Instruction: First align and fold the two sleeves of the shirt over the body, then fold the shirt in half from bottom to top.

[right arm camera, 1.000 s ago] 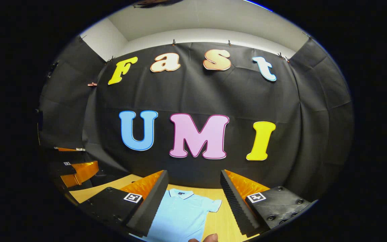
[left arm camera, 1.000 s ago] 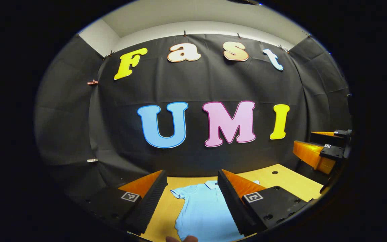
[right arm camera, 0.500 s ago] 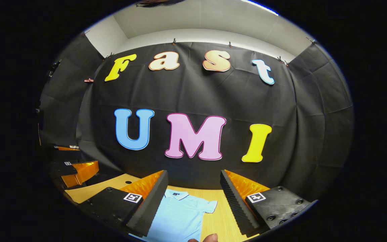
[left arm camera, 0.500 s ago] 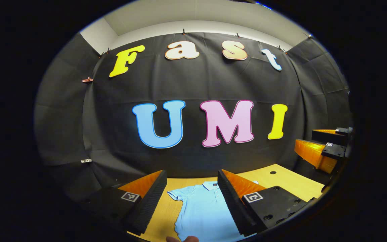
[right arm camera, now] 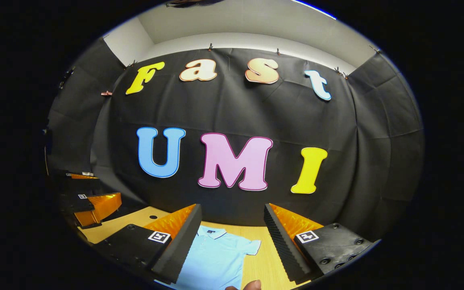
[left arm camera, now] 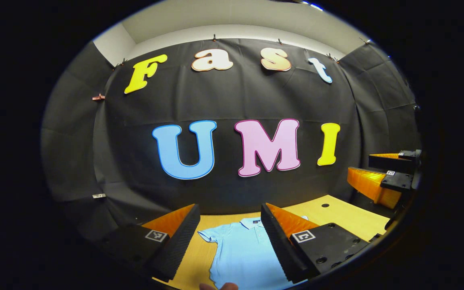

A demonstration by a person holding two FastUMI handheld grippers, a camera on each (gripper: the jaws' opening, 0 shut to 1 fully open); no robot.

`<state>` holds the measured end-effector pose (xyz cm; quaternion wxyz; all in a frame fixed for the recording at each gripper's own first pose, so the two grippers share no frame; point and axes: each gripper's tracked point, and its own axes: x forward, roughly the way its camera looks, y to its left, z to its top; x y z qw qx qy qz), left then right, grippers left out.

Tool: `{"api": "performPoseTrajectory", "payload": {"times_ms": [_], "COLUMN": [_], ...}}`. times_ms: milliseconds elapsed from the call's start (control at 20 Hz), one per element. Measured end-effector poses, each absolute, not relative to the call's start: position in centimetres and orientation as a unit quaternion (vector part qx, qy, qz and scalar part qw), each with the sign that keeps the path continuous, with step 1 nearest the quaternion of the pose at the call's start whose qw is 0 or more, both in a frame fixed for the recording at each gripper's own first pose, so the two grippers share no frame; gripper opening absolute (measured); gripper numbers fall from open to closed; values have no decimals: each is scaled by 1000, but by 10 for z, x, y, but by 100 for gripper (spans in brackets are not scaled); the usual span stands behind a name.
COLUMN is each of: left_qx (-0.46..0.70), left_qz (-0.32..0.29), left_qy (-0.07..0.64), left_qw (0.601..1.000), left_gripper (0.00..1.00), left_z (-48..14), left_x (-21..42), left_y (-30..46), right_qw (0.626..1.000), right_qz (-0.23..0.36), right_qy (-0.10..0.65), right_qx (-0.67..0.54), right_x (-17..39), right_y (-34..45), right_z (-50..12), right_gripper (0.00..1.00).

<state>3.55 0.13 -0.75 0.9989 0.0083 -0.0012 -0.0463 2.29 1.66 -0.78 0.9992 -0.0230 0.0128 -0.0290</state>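
— Light blue shirt point(left arm camera: 242, 253), where is it?
— Flat on the wooden table point(left arm camera: 336, 215), collar at 12 o'clock, sleeves spread to 9 and 3.
— And the grippers?
— Left gripper point(left arm camera: 230, 225) and right gripper point(right arm camera: 232, 225) both hang above it, fingers spread wide, grasping nothing.
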Motion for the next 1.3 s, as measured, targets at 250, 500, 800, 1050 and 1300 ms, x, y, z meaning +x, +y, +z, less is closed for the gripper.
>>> {"api": "performPoseTrajectory", "payload": {"times_ms": [250,500,800,1050,1300], "left_qx": [15,10,4,6,2], "left_qz": [-51,-52,-35,0,21], "left_qy": [3,15,39,58,78], "left_qw": [999,999,999,998,997], "left_gripper": [96,96,96,96,96], "left_z": [-12,-20,-39,-55,-70], "left_x": [38,42,55,69,79], "left_y": [-1,-5,-2,13,23], "right_qw": [998,988,949,915,890], "right_qz": [-34,-80,-105,-136,-145], "right_qy": [54,135,298,378,430], "right_qx": [-12,-11,-10,41,38], "right_x": [60,147,236,272,282], "right_y": [6,-50,-109,-137,-146], "right_z": [-38,-129,-310,-423,-479], "right_gripper": [97,97,97,97,97]}}
